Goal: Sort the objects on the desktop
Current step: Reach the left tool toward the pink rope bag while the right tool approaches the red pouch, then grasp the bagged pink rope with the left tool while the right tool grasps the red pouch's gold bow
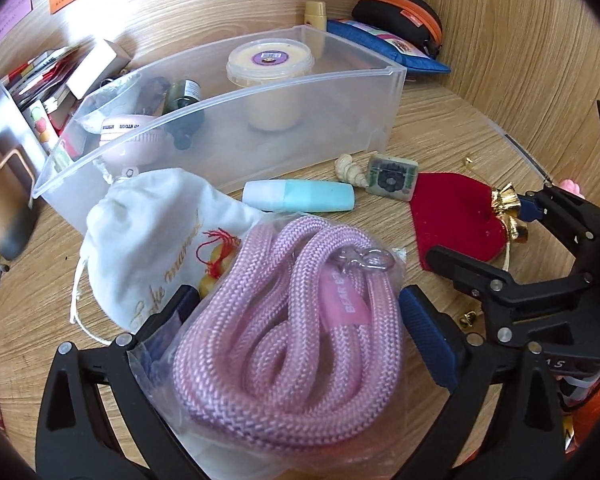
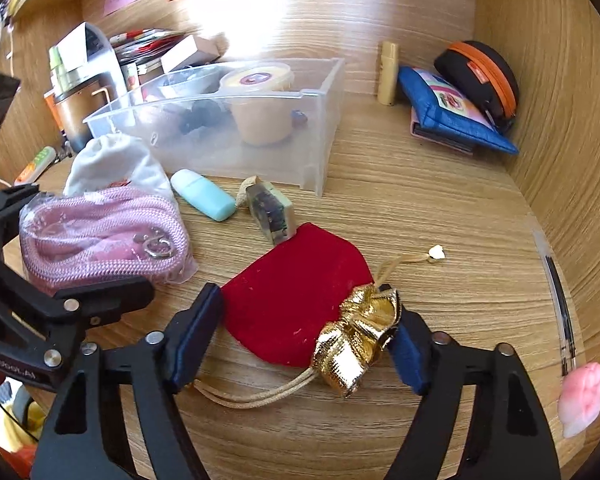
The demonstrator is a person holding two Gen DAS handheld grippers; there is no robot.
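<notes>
Pink braided rope in a clear plastic bag (image 1: 288, 320) fills the lower middle of our left wrist view, lying between the spread fingers of the left gripper (image 1: 296, 336). We straddle it with the jaws released: the blue pad (image 1: 428, 340) on the right stands just beside the plastic, and whether it touches we cannot tell. We judge this an approach for a grasp across the bundle's width, since the coil is bulky and the bag slippery.

Left of the rope a white drawstring pouch (image 1: 148, 240) lies half under it, so lifting may drag the cloth. Above, across the upper middle of the frame, stands the clear plastic bin (image 1: 340, 120), already holding a lidded tub (image 1: 270, 60) and a small dark bottle (image 1: 186, 96); its near wall is the edge to clear, and bare room remains in its right end.

Further right on the wooden desk (image 2: 440, 208) lie a mint-blue capped tube (image 2: 204, 196) and a mahjong-tile charm (image 2: 272, 216). In the lower middle of the right wrist view, the right gripper (image 2: 300, 344) brackets the red velvet pouch (image 2: 292, 292) at its gold ruffled neck (image 2: 360, 336); the right pad touches the gold fabric, the left pad stands just short of the velvet, so nothing is clenched yet. Open desk lies to the right, up to the side wall
</notes>
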